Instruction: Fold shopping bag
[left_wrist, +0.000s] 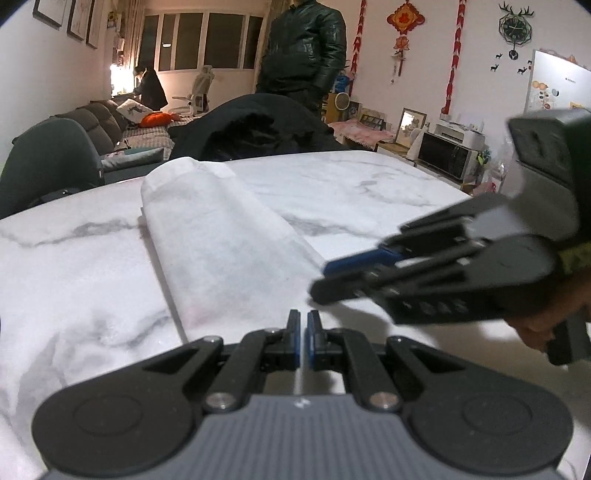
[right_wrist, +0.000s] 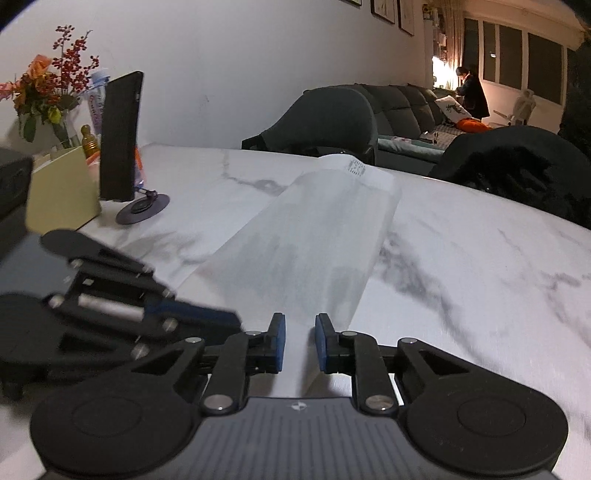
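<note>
The marbled white surface (left_wrist: 369, 192) fills both of my views, with its far edge bordered by a dark jacket (left_wrist: 258, 129) draped over a chair. On the surface lies the shopping bag (left_wrist: 221, 236), white and already folded into a long, narrow strip that runs away from me toward that far edge; its far end lifts slightly off the surface. Bare surface lies open on both sides of the strip. At the left margin of my right-wrist view a pale yellow box (right_wrist: 62, 188) stands, its contents not visible to me, beside a phone on a stand (right_wrist: 120, 136) and a vase of flowers (right_wrist: 48, 92). My left claw (left_wrist: 303, 321) is clenched, its pads almost touching, empty, just short of the bag's near end. My right claw (right_wrist: 300, 325) is released, its pads parted on either side of the bag's near edge, gripping nothing.
</note>
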